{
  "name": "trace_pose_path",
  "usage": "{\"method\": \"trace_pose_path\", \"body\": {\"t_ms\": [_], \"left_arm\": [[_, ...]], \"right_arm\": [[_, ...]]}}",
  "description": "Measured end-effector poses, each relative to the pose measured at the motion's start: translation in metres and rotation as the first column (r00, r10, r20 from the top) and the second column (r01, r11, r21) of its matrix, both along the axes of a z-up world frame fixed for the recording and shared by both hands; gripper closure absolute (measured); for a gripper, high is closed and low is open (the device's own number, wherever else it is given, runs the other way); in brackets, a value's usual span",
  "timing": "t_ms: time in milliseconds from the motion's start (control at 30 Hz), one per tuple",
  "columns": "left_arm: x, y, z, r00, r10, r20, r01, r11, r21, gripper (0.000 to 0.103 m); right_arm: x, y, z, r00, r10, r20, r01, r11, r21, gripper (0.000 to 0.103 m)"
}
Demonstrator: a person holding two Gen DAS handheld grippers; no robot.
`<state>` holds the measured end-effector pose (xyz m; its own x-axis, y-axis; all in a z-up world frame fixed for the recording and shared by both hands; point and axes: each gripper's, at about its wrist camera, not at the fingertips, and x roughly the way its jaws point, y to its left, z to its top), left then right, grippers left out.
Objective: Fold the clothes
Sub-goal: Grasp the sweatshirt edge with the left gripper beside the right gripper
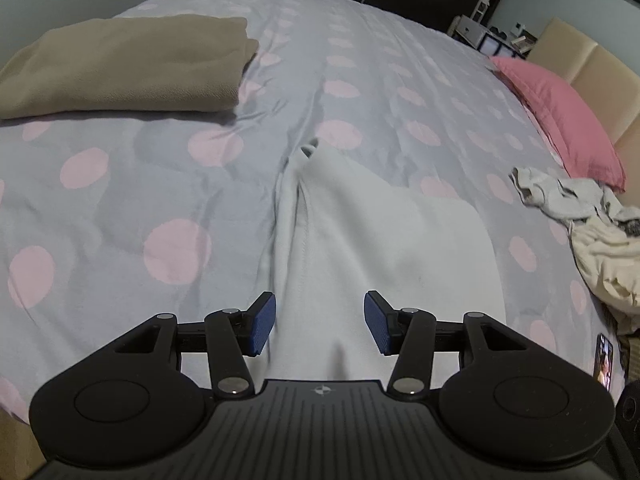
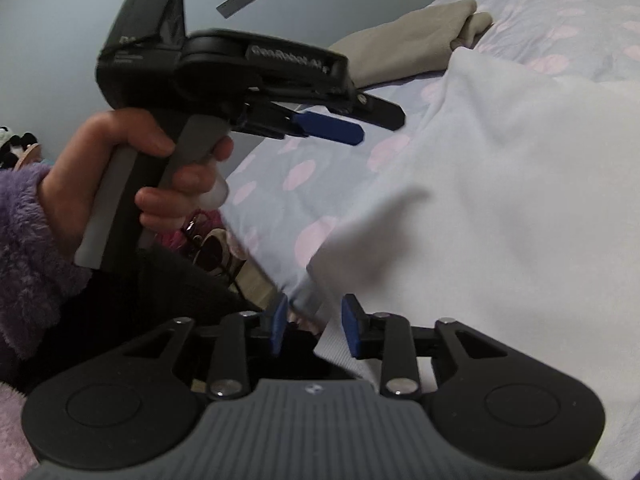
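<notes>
1. Presently, a white garment lies on the bed near its front edge, spread partly flat, with a bunched ridge of fabric running along its left side in the left wrist view.
2. The left gripper hovers over the near part of that garment. Its jaws are spread wide with cloth visible between them but nothing pinched; judged, this aligns it with the ridge for a grasp or follows a release, and the views do not settle which.
3. The right gripper sits at the garment's near corner, by the bed edge. Its jaws stand parted, and a fold of white cloth and duvet edge lies in or just beyond the gap; contact with the pads cannot be confirmed.
4. The right wrist view shows a hand, in a purple fleece sleeve, holding the left gripper's handle above the bed.
5. A tan garment lies folded at the far left of the bed, well apart from the white one, as a finished item would lie.
6. A crumpled heap of pale clothes sits at the right, near a pink pillow, apparently awaiting folding.
</notes>
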<state>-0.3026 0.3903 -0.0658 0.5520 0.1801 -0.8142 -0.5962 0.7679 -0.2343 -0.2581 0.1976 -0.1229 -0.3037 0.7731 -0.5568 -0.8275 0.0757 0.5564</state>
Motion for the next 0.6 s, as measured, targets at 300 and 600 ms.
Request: {"method": "trace_pose_path", "body": {"t_ms": [300, 600], "left_arm": [[0.007, -0.018, -0.034, 0.974, -0.083, -0.213, 0.095, 0.994, 0.049, 0.059], [0.015, -0.019, -0.065, 0.941, -0.106, -0.321, 0.134, 0.989, 0.066, 0.084]], "right_arm": [[0.032, -0.023, -0.002, 0.977, -0.149, 0.155, 0.166, 0.981, -0.102, 0.062], [0.037, -0.023, -0.021, 0.976, -0.123, 0.181, 0.153, 0.975, -0.162, 0.056]]}}
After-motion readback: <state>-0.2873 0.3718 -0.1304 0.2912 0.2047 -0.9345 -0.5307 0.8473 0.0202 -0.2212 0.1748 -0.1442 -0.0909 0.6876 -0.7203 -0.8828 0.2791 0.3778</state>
